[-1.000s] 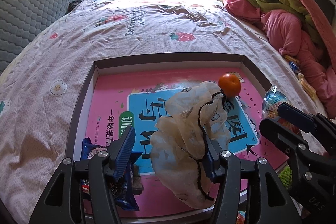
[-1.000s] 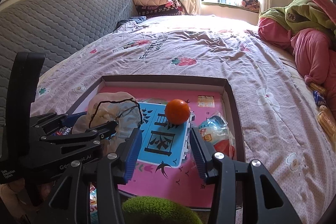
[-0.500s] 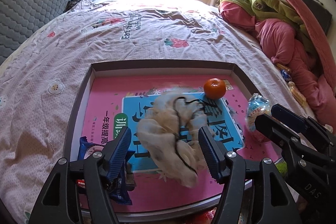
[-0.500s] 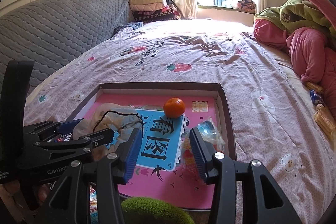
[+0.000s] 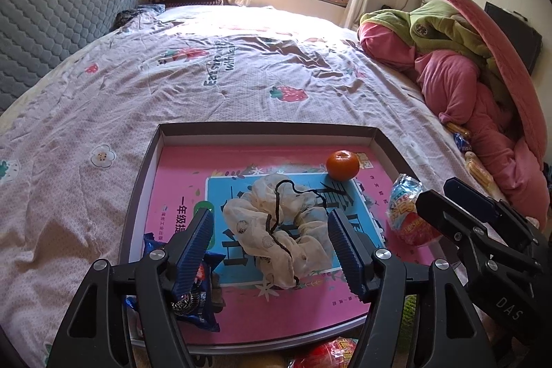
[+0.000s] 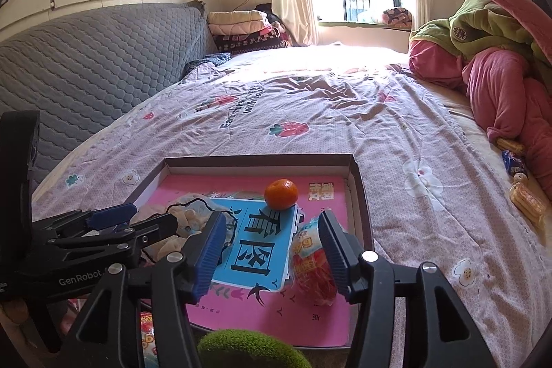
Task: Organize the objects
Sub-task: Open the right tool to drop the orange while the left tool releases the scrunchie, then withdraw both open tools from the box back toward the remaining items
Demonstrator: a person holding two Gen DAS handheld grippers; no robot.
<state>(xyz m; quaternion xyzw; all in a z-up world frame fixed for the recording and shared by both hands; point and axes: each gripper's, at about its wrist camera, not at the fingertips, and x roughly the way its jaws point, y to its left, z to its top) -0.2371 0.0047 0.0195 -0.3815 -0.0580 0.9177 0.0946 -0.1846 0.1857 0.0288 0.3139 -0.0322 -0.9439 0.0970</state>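
Observation:
A shallow dark tray (image 5: 138, 195) on the bed holds a pink and blue book (image 5: 179, 168). On the book lies a cream cloth pouch with a black cord (image 5: 276, 226). My left gripper (image 5: 270, 244) hangs open above it, its pads clear of the cloth. A tangerine (image 5: 342, 164) sits at the tray's far right. My right gripper (image 6: 272, 250) is opening. A red and blue snack packet (image 6: 310, 261) lies in the tray between its fingers, close to the right pad (image 6: 333, 250); the left pad is well away from it.
A blue snack packet (image 5: 193, 299) lies in the tray's near left corner. A green fuzzy object (image 6: 248, 347) and red packets (image 5: 324, 354) sit below the tray's near edge. Pink and green bedding (image 5: 465, 57) is piled at the right, with loose snacks (image 6: 524, 195) beside it.
The left gripper let go of the cream pouch, which dropped onto the book, and the gripper opened wider and rose. The right gripper's jaws widened around the snack packet.

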